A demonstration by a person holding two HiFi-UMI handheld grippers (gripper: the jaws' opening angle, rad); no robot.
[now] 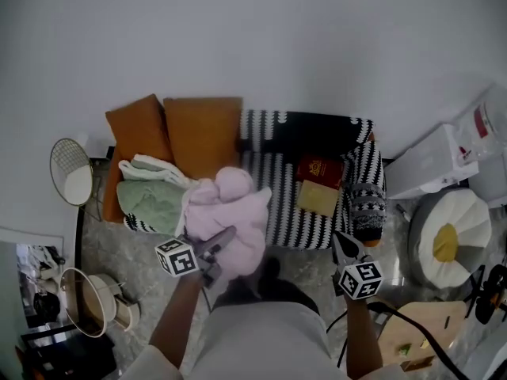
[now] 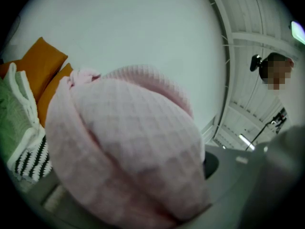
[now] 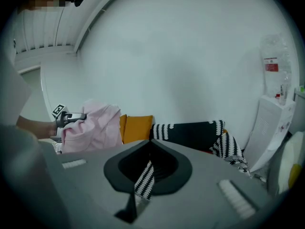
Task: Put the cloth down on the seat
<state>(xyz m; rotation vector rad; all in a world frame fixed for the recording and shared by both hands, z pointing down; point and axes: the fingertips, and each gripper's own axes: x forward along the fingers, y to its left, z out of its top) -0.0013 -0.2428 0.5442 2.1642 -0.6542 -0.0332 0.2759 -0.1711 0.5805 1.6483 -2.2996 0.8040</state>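
Observation:
A bunched pink waffle cloth (image 1: 238,208) hangs over the front edge of the seat (image 1: 289,216), a small sofa under a black-and-white striped cover. My left gripper (image 1: 224,238) is shut on the cloth from below. In the left gripper view the pink cloth (image 2: 128,142) fills the space between the jaws and hides their tips. My right gripper (image 1: 341,242) hovers off the sofa's front right corner, shut and holding nothing. The right gripper view shows only a thin slit between its jaws, with the pink cloth (image 3: 93,125) and the left gripper (image 3: 71,118) off to the left.
Two orange cushions (image 1: 198,133) lean at the sofa's back left, with a green-and-white cloth (image 1: 150,200) in front of them. A red book (image 1: 319,169) and a tan box (image 1: 317,198) lie on the right half. A white pouf (image 1: 447,240) stands at the right, a round mirror (image 1: 71,172) at the left.

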